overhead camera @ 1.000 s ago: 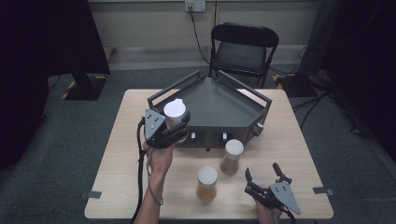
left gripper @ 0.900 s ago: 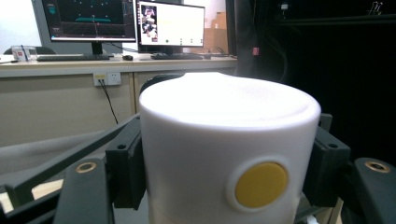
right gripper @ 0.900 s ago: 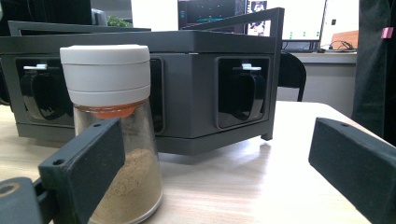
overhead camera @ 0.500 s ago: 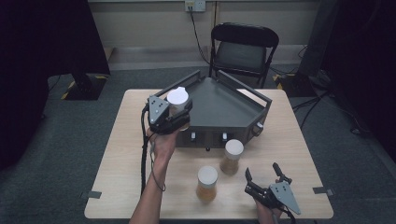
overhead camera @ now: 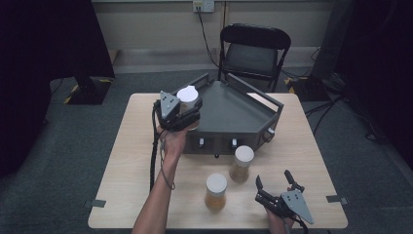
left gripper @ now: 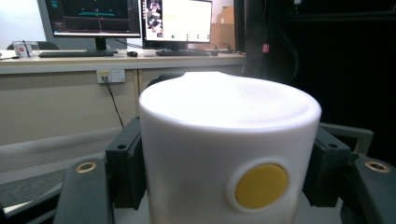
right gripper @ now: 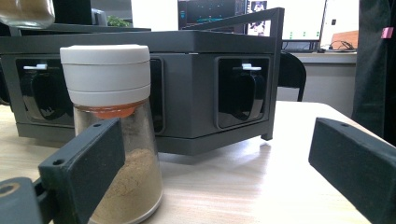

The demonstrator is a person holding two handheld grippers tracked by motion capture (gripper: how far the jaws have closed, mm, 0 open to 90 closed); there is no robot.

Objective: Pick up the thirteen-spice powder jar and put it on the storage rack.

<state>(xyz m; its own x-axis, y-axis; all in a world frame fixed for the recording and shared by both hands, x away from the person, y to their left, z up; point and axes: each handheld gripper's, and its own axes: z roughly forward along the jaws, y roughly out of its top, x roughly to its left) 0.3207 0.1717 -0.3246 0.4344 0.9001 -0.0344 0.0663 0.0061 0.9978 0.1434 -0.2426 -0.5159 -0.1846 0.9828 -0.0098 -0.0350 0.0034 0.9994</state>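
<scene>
White plastic, smooth and matte, forms the round cap of the spice jar clamped in the left gripper; a yellow disc is set into the cap's side wall. In the left gripper view the black jaws press against the cap from both sides, so the grip is firm. From the high view the jar stands upright, its long axis vertical, cap upward, held in the air over the left front corner of the dark grey metal rack, a flat-topped angular stand with low rails and recessed slots along its front faces.

Two matching jars stand upright on the pale wood-grain table: one close before the rack, another nearer the table's front edge. Each has clear tapered glass, a stepped white cap and tan powder inside. In the right gripper view, one of them rises just behind one jaw, an orange collar showing under its cap.

Black and blocky, the right gripper rests low on the table at the near right, its jaws spread wide and gripping nothing.
</scene>
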